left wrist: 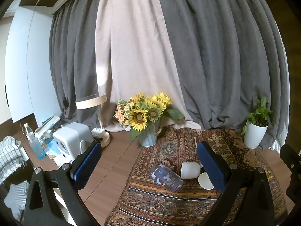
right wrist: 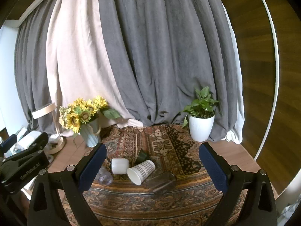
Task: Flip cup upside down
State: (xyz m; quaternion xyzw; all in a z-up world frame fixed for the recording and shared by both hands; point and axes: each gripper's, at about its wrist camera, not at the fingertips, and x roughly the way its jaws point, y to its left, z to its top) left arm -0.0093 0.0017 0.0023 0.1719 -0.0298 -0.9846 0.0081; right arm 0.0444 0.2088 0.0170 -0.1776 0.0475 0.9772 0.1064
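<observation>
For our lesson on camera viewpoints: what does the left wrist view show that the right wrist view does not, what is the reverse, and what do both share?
Only the left wrist view shows the clear blue bottle and the checked cloth at the table's left end. Only the right wrist view shows the dark green cup and the clear rectangular container lying on the patterned cloth. Both share the sunflowers, the white potted plant, the plain white cup, and both grippers open and empty.

Both my wrist cameras look forward and slightly down from near the patterned cloth (left wrist: 169, 203), sharing the sunflowers (left wrist: 144, 111) (right wrist: 82, 113) and curtains (left wrist: 216, 56).
</observation>
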